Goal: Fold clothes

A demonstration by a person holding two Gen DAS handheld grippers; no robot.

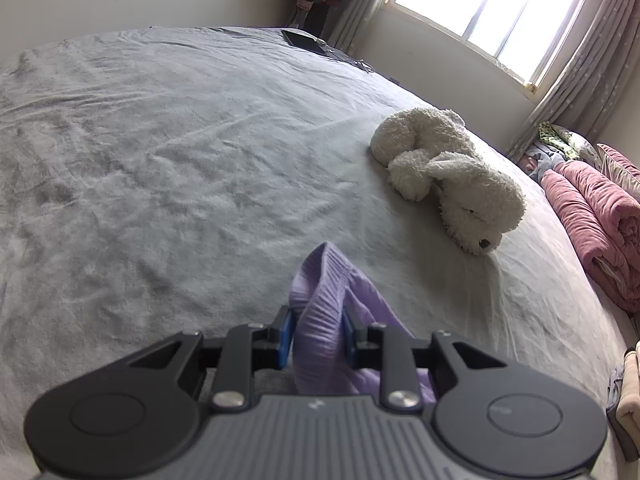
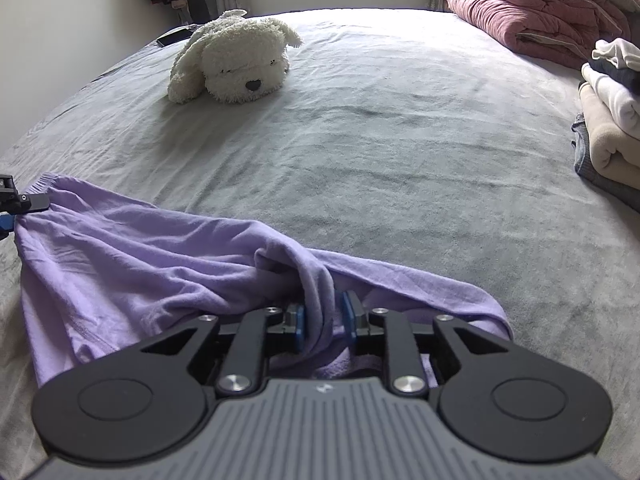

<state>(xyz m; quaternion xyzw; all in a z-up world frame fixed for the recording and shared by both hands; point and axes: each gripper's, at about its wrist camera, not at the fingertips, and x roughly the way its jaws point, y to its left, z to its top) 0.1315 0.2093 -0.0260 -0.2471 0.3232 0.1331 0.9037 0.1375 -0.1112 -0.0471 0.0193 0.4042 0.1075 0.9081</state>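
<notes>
Left gripper (image 1: 318,336) is clamped on the ribbed hem of the purple garment (image 2: 132,248); right gripper (image 2: 323,320) pinches a bunched fold of it. Between them the garment sags onto the grey bed (image 2: 400,152), nearer the camera than the white plush dog (image 2: 236,64).

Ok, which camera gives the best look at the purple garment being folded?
The right wrist view: the purple garment spreads across the grey bed, stretched between the right gripper and the left gripper at the frame's left edge. The left wrist view shows only a bunched ribbed edge pinched in the left gripper's jaws.
</notes>
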